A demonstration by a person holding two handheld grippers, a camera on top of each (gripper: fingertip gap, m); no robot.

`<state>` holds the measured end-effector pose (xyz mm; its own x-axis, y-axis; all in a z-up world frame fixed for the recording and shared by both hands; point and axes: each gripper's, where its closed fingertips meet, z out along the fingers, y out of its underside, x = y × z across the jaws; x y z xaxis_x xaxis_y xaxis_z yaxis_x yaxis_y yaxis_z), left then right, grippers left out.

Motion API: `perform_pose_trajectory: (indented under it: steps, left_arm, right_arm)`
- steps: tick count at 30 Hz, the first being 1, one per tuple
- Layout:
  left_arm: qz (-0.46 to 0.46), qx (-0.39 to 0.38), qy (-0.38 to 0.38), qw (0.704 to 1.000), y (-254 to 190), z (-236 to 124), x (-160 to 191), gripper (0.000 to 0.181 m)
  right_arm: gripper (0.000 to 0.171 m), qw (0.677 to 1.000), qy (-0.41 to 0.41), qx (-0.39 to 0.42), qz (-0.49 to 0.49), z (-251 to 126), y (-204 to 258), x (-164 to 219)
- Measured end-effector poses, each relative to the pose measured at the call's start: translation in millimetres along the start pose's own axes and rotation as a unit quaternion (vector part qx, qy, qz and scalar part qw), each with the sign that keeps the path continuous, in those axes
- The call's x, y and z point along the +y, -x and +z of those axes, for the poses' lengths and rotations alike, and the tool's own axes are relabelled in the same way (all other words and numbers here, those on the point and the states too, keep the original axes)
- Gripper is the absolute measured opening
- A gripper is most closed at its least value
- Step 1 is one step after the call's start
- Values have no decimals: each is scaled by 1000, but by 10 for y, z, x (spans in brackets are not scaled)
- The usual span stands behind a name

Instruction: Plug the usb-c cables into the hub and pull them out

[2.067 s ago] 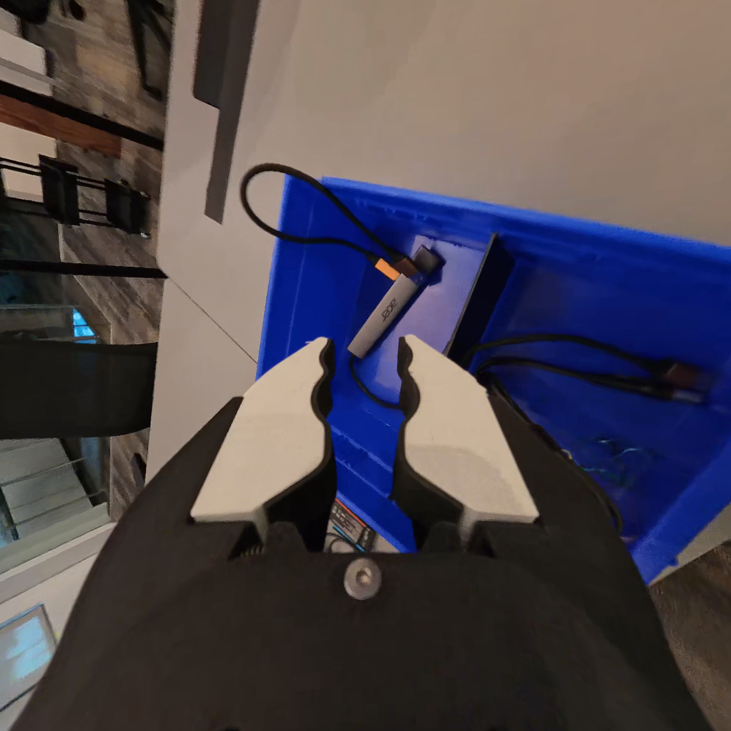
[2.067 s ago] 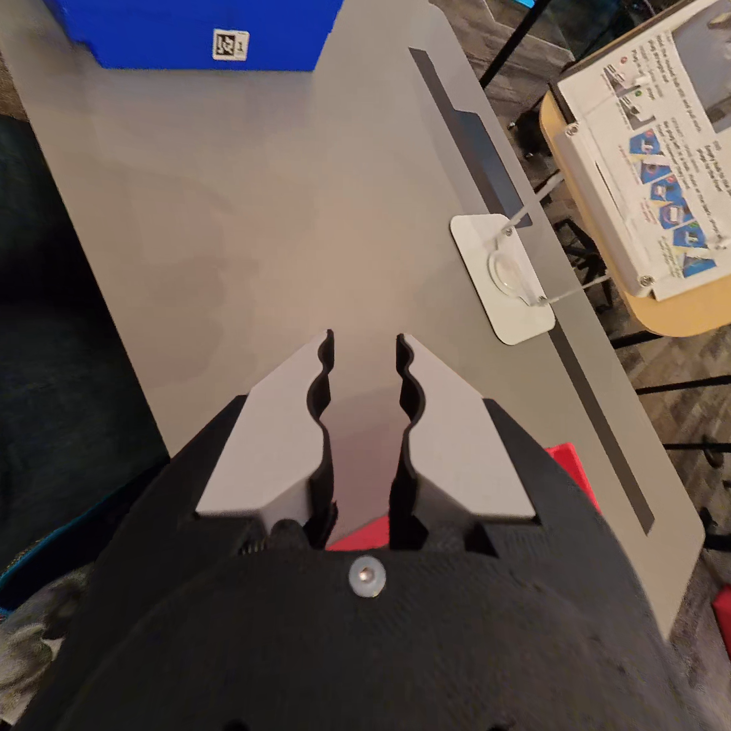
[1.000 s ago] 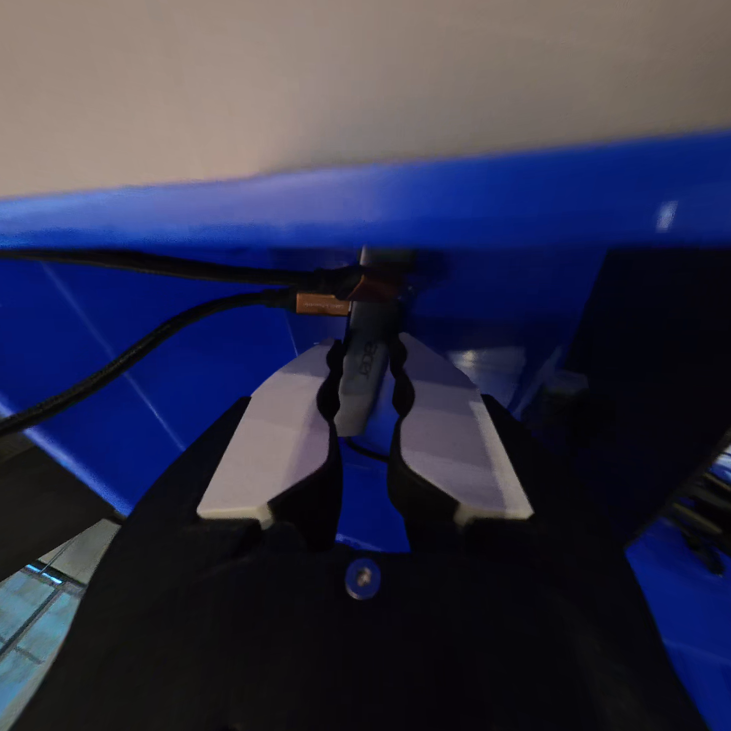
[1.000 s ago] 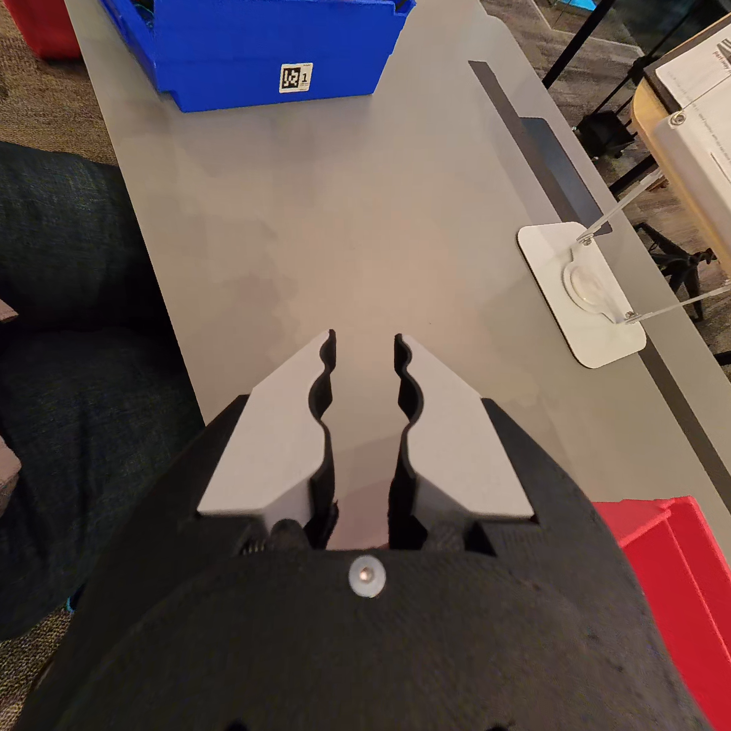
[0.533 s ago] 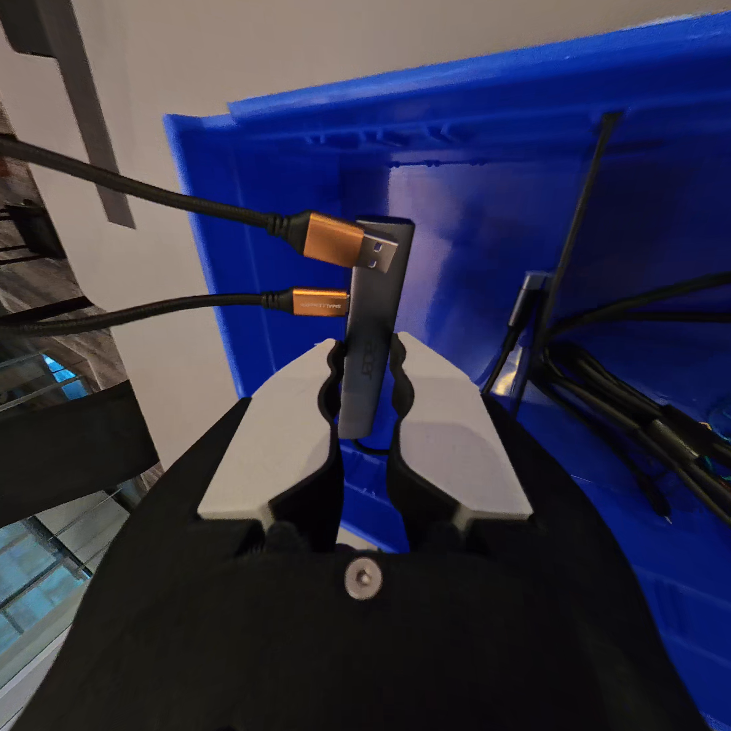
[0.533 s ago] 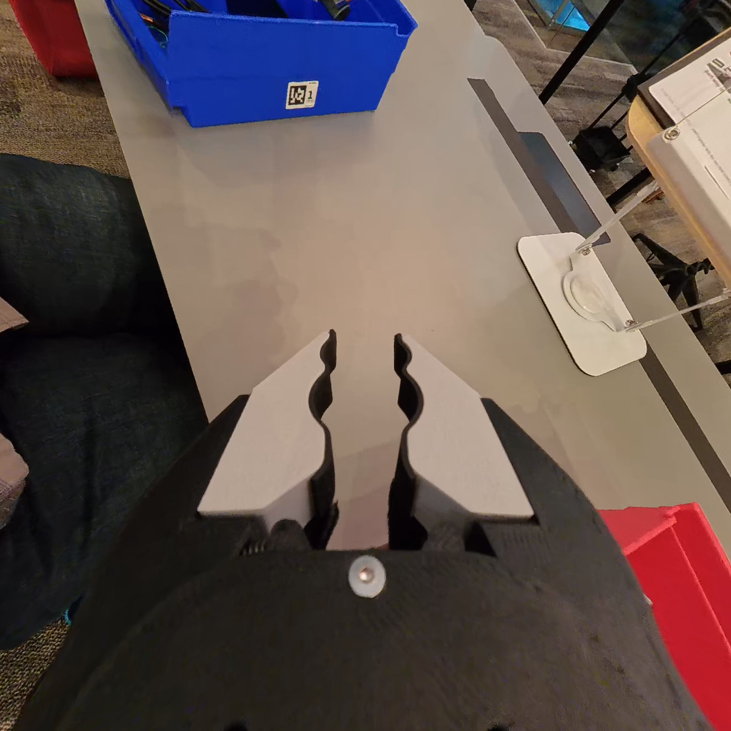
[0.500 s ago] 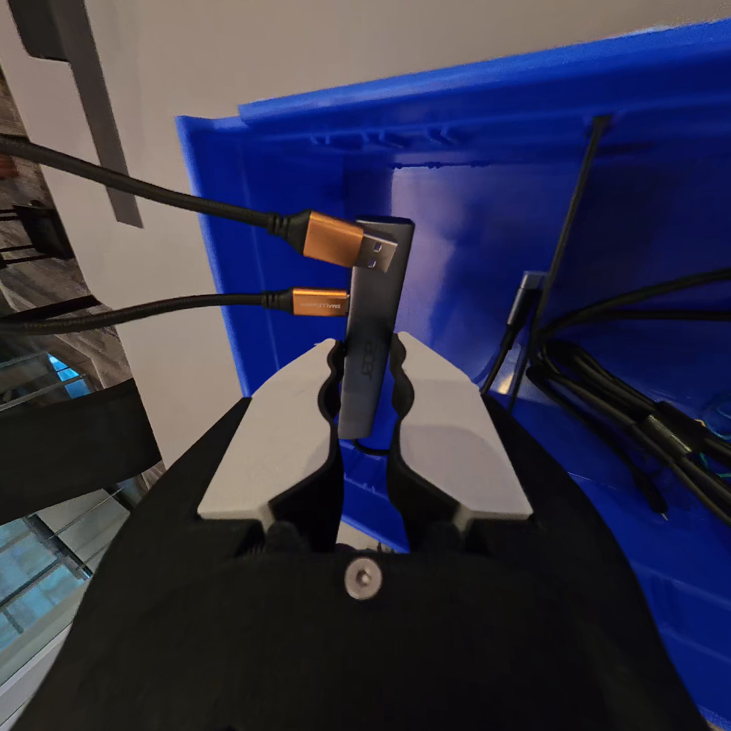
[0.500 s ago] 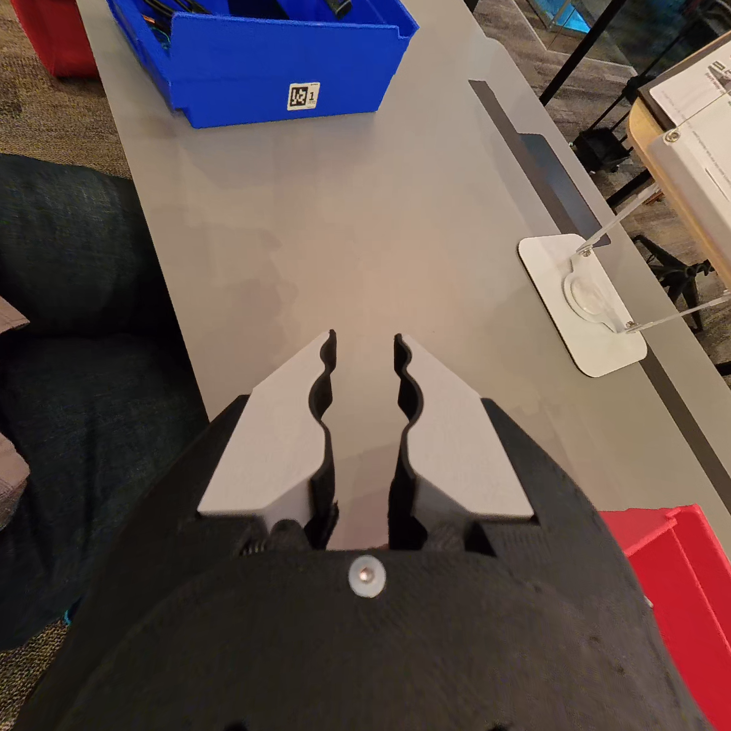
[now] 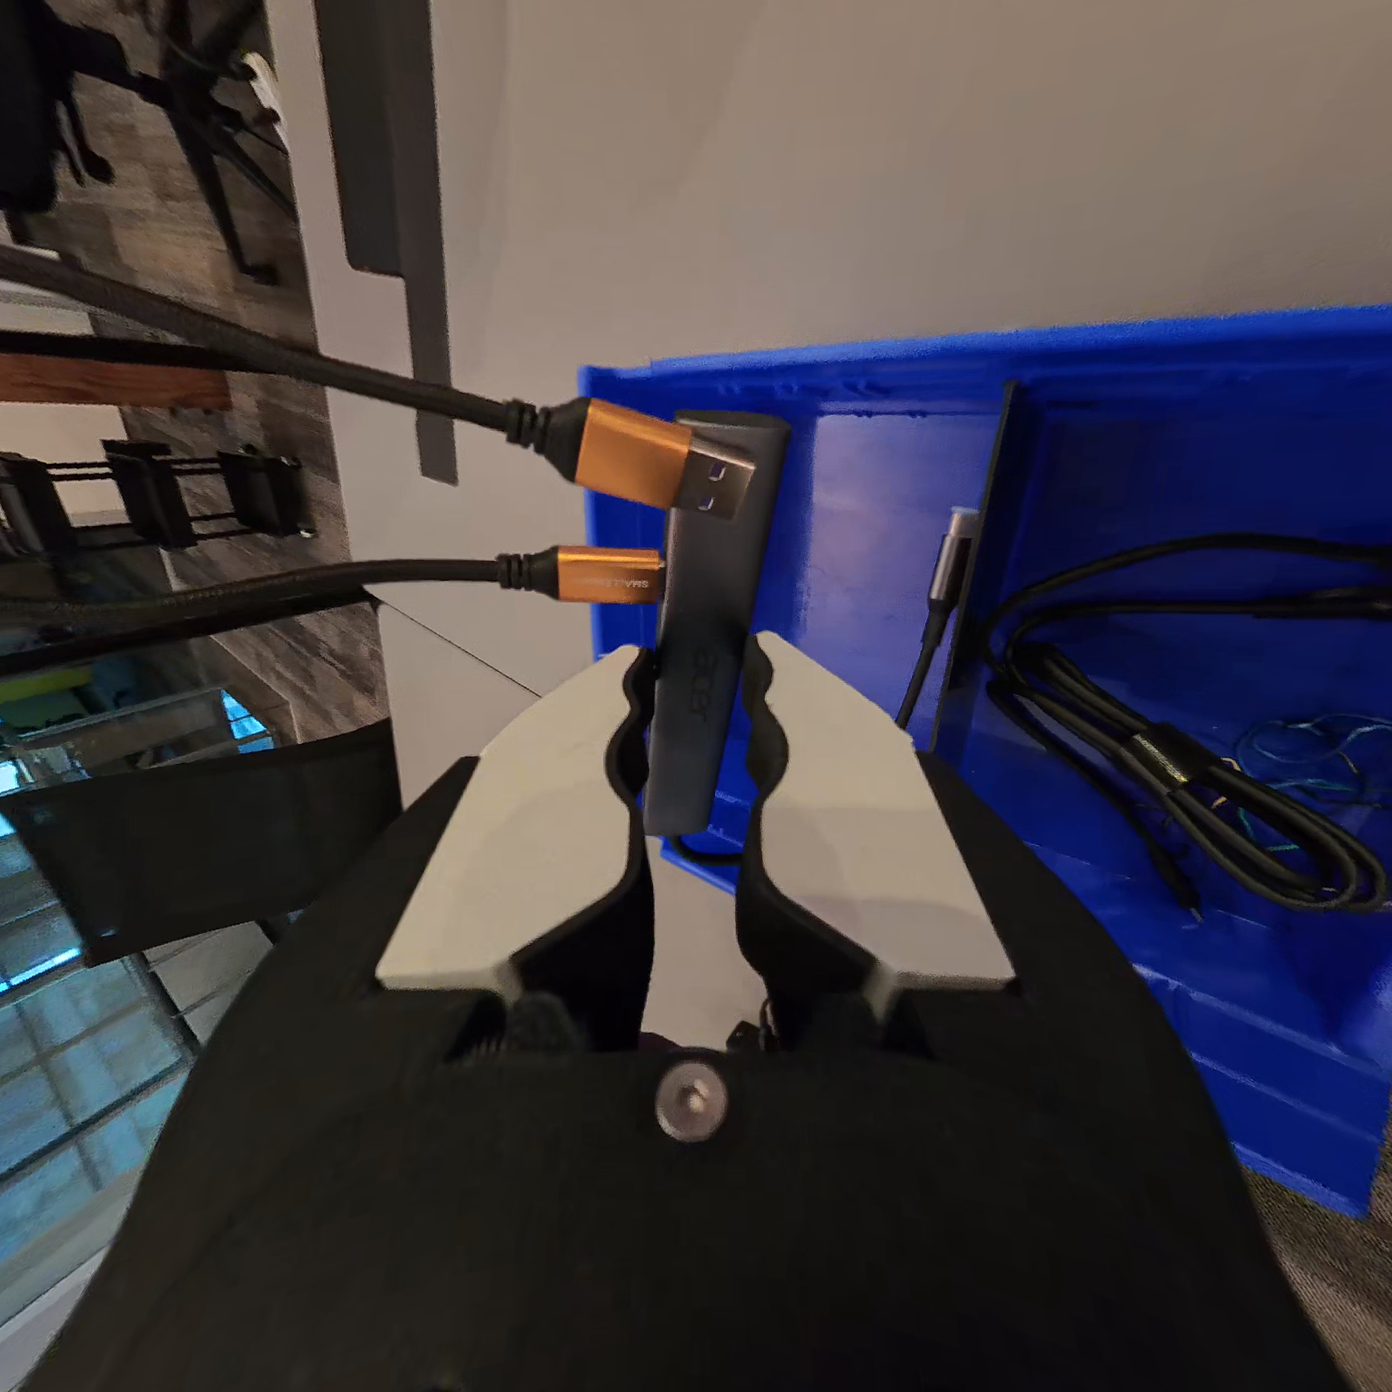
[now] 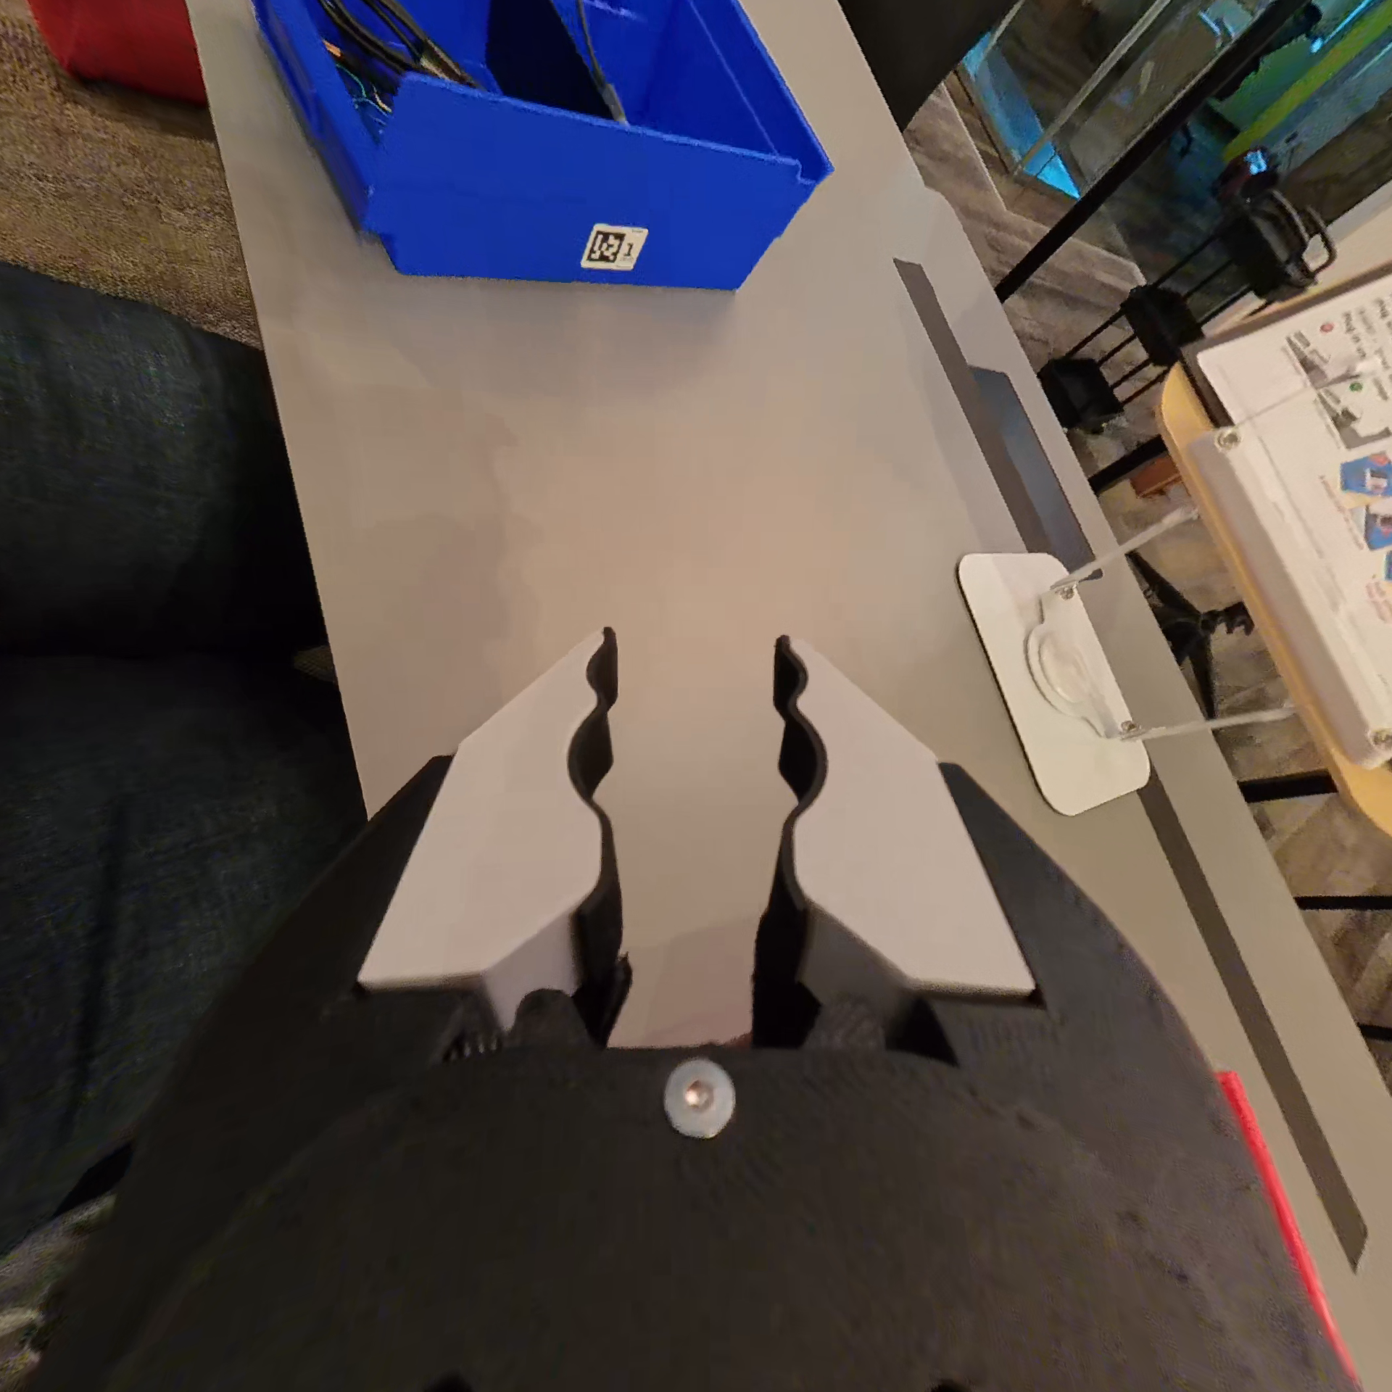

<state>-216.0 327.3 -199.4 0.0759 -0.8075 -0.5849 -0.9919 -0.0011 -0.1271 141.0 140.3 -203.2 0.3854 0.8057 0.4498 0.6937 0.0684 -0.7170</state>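
Slate-grey and slab-shaped, the metal USB hub [image 9: 712,602] is pinched at its lower half between the pads of the left gripper [image 9: 697,663], its long axis running straight out along the fingers, in front of the blue plastic bin [image 9: 1130,1002] near that bin's left corner. Two black braided cables with orange metal plugs enter its left edge crosswise: the wide plug [image 9: 640,463] near the far end looks tilted and only partly seated, the slim plug [image 9: 610,576] below it sits square. The right gripper [image 10: 693,648] hovers spread and empty over the bare grey table [image 10: 602,467], well apart from the bin; it is the free one, so I judge any pull must run sideways, across the hub's length.
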Motion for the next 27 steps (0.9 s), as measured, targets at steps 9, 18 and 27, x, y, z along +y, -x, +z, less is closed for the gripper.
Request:
perform_pose_trajectory:
  steps: [9,18,27]
  left_arm:
    - [40,-41,-21,998,198,-441,-369,23]
    - [95,-37,-82,991,166,-798,-1047,23]
    - [177,-5,-171,969,-210,-881,-2011,22]
  right_arm:
    - [43,1000,-25,-6,-18,75,78,-228]
    - [38,993,-105,3,52,-12,-149,-478]
    - [27,945,-252,-35,203,-14,-683,-793]
